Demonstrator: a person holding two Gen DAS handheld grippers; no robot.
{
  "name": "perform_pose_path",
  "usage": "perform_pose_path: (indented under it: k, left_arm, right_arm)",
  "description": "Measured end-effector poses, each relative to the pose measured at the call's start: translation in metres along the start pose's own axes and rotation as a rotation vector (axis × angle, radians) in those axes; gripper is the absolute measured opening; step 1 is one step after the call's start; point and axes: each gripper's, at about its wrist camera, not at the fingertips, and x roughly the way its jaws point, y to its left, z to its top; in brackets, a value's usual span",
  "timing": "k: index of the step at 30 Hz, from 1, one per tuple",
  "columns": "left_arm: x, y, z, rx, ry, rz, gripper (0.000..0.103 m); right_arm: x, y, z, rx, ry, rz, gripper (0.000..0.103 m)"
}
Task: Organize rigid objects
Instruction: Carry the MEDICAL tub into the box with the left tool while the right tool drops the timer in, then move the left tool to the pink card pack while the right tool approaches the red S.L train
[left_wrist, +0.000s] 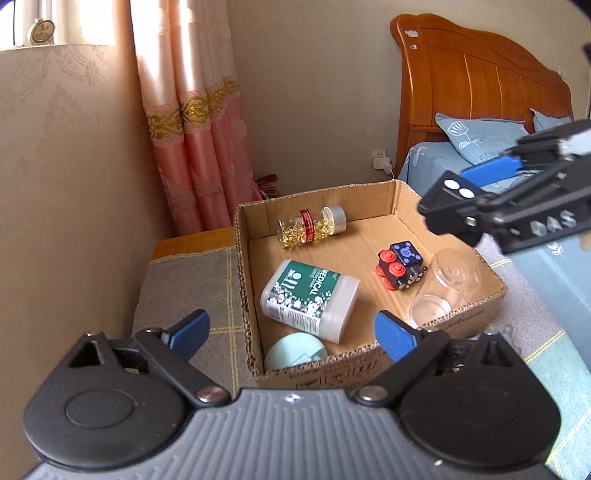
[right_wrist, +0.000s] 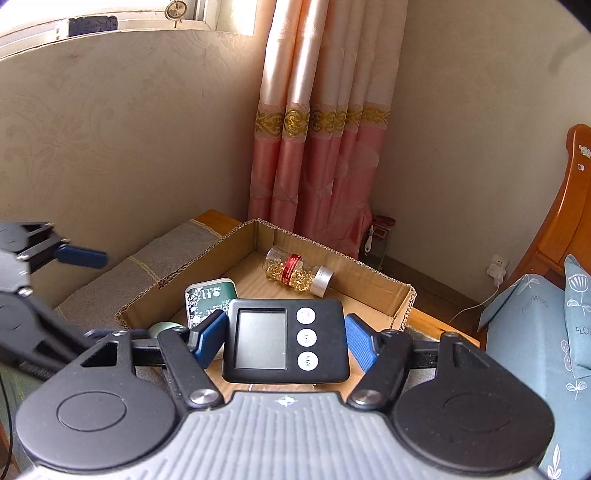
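right gripper clamped on black timer above cardboard box, left gripper jaws apart and empty near its front wall; risk: timer lands on clear cup or toy train if released from height

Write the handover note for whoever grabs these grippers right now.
Right gripper: shut on the black timer, held above the near edge of the box.
Left gripper: open, holding nothing, over the box's near left corner.
In the box already: capsule bottle on its side at the back, white MEDICAL bottle lying flat, toy, clear cup tipped over, pale round thing at the near wall.
Left to do: set the timer down in the box, probably on the bare cardboard in the middle, and release.
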Motion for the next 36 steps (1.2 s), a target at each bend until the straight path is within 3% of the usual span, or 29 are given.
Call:
perform_pose_path:
  k: [4,7,14,21,23,28,36]
  left_arm:
    - [-0.026,0.006,-0.023,-0.042,-0.031,0.012,0.101]
    - [-0.032,0.013,-0.034,-0.090,-0.003,0.005,0.101]
    - [-0.036,0.019,-0.046,-0.100,0.020,-0.009,0.101]
    - [-0.039,0.019,-0.054,-0.125,0.021,-0.030,0.101]
    - [-0.039,0.018,-0.056,-0.124,0.027,-0.035,0.101]
    - [-0.041,0.016,-0.057,-0.110,0.031,-0.045,0.101]
    - [-0.046,0.014,-0.060,-0.120,0.026,-0.041,0.101]
  right_arm:
    - [0.031,0.002,0.012,0.024,0.055,0.012,0.074]
    - [0.050,0.009,0.017,0.002,0.094,0.000,0.074]
    - [0.080,0.015,0.030,-0.006,0.163,-0.004,0.074]
    - [0.111,0.010,0.049,0.003,0.217,-0.056,0.074]
    - [0.118,0.010,0.051,0.008,0.233,-0.088,0.080]
    - [0.110,0.012,0.051,0.019,0.201,-0.113,0.100]
    - [0.078,0.013,0.046,0.021,0.168,-0.127,0.103]
